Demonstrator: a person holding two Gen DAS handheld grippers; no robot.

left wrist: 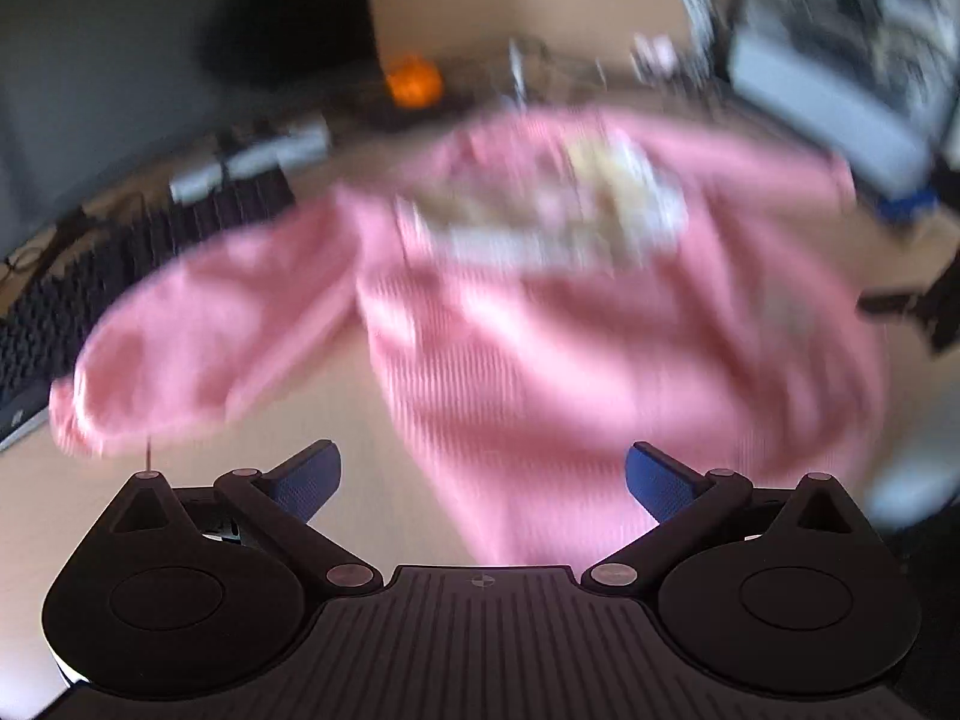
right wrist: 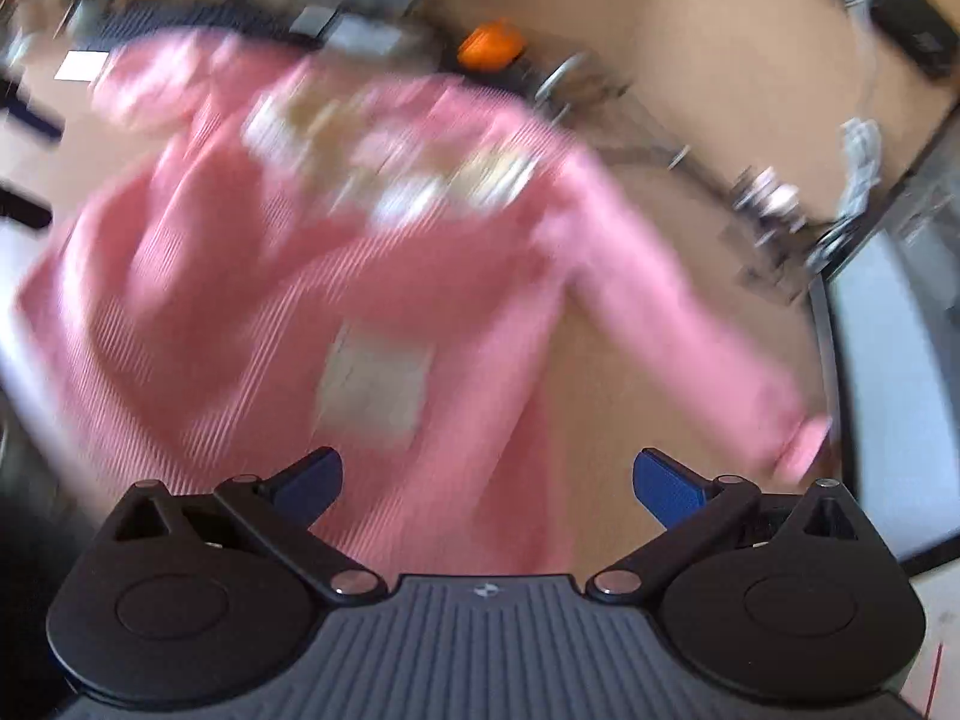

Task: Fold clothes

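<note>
A pink ribbed sweater (left wrist: 540, 348) with a pale chest print lies spread on a light wooden table (left wrist: 336, 420), blurred by motion. One sleeve (left wrist: 198, 348) stretches left in the left wrist view. My left gripper (left wrist: 483, 483) hovers open over the sweater's near hem, blue pads apart, holding nothing. In the right wrist view the same sweater (right wrist: 270, 276) fills the left and centre, with a sleeve (right wrist: 690, 336) reaching right and a pale label (right wrist: 375, 384) on the body. My right gripper (right wrist: 487, 489) is open above the hem edge, nothing between its fingers.
A dark keyboard (left wrist: 90, 276) lies at the left and an orange object (left wrist: 414, 81) at the back of the table. A monitor or box (left wrist: 840, 90) stands back right. In the right wrist view, small metal clutter (right wrist: 768, 204) and a dark-framed edge (right wrist: 840, 360) sit at the right.
</note>
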